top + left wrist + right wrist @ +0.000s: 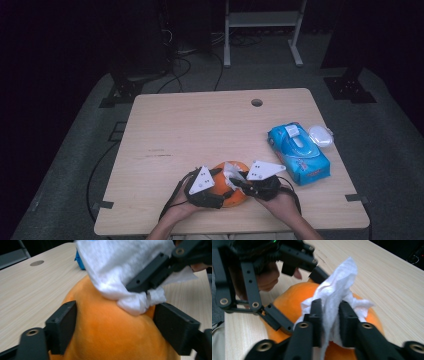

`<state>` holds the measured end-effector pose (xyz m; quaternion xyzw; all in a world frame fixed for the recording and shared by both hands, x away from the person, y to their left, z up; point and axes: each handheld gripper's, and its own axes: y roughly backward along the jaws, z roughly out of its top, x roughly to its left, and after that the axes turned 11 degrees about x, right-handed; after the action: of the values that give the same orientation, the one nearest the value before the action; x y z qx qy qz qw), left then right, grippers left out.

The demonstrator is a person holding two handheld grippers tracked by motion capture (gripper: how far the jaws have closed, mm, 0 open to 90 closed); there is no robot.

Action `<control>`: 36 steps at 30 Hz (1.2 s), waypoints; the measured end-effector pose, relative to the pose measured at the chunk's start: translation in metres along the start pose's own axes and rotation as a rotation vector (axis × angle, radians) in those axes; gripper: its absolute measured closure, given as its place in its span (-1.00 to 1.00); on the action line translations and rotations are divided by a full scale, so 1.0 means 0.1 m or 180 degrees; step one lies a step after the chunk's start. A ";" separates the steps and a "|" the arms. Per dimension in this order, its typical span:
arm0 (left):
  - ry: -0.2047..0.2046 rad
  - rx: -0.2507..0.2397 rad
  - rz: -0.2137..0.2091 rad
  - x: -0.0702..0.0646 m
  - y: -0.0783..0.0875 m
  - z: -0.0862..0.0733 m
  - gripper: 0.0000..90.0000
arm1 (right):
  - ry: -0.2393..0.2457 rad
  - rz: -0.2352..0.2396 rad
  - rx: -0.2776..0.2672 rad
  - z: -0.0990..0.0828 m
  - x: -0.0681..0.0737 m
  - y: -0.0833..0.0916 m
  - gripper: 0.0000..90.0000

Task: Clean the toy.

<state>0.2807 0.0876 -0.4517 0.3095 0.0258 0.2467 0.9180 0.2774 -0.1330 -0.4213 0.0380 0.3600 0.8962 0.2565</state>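
Orange ball (231, 192) sits on the desk (200, 125) near its 6 o'clock edge, between the two tongs. Left tongs (218, 196) come at it from 9 o'clock and straddle it: in the left gripper view the ball (107, 332) fills the space between the two black jaws, whose pads lie against its sides, so the left tongs (113, 325) are clenched on the ball. Right tongs (239, 183) come in from 3 o'clock, above the ball's top. They pinch a white wipe (230, 175); in the right gripper view the wipe (334, 300) stands up between the nearly closed jaws of the right tongs (330, 315) and drapes down onto the ball (292, 302). In the left gripper view the wipe (120, 272) lies crumpled over the ball's upper side, touching it. At 2 o'clock from the ball, well apart, lies a blue pack (298, 152) with a clear lid (320, 135) just beside it.
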 end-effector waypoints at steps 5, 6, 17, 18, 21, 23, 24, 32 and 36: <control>-0.0075 0.0019 0.0039 -0.03 0.09 -0.02 -0.58 | -0.0054 0.0093 0.0016 0.00 -0.03 0.04 0.76; -0.0063 0.0023 0.0052 -0.03 0.11 -0.02 -0.56 | -0.0088 0.0113 0.0011 -0.01 -0.06 0.06 0.77; 0.0029 -0.0008 0.0075 0.01 0.09 -0.07 -0.50 | -0.0466 -0.0013 0.0000 -0.23 -0.33 0.30 0.80; 0.0036 -0.0004 0.0077 0.01 0.07 -0.08 -0.49 | -0.0448 -0.0014 -0.0001 -0.23 -0.31 0.32 0.80; 0.0077 -0.0016 0.0076 0.02 0.05 -0.09 -0.50 | -0.0273 0.0055 0.0000 -0.18 -0.18 0.30 0.80; 0.0073 -0.0006 0.0074 0.03 0.05 -0.09 -0.50 | -0.0124 0.0009 0.0040 -0.14 -0.10 0.26 0.79; 0.0083 -0.0006 0.0073 0.03 0.05 -0.09 -0.50 | -0.0067 -0.0016 0.0046 -0.14 -0.08 0.25 0.79; 0.0071 0.0008 0.0068 0.03 0.06 -0.09 -0.50 | -0.0114 0.0138 -0.0037 -0.20 -0.08 0.20 0.50; 0.0094 0.0017 0.0036 0.03 0.05 -0.09 -0.50 | -0.0023 0.0065 -0.0022 -0.18 -0.02 0.18 0.43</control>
<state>0.2797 0.0976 -0.4558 0.3084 0.0382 0.2564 0.9152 0.2669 -0.1561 -0.4225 0.0440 0.3556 0.8998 0.2489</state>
